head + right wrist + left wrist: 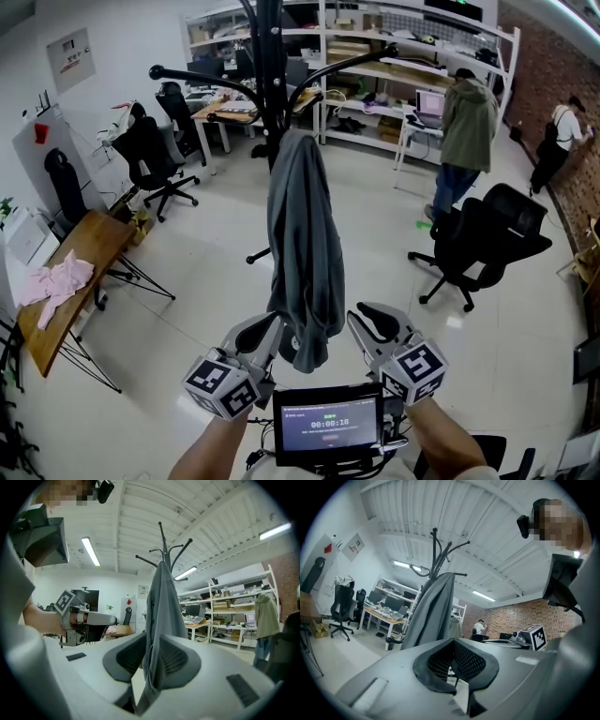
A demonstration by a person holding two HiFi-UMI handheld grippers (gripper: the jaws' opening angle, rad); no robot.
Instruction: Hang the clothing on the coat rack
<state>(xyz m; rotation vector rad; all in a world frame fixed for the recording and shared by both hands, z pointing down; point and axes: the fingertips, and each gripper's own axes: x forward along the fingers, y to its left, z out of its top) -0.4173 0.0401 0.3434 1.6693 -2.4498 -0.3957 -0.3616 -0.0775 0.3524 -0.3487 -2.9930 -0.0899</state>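
A grey jacket (305,244) hangs by its collar from an arm of the black rack (269,56) and drops straight down the pole, its hem level with the two grippers. The right gripper (150,656) has its jaws clenched on a fold of the jacket's lower edge. In the right gripper view the cloth runs up between the two ribbed pads and on to the rack top. The left gripper (452,660) is beside the hem on the other side. Its jaws are pressed together with nothing between them, and the jacket hangs just beyond its tips. A small screen (328,424) sits low between the person's forearms. At the left a pink cloth (56,279) lies on a wooden desk (89,246). A person in a green coat (466,131) stands by the shelves (375,56) at the back, and black chairs stand about the floor.
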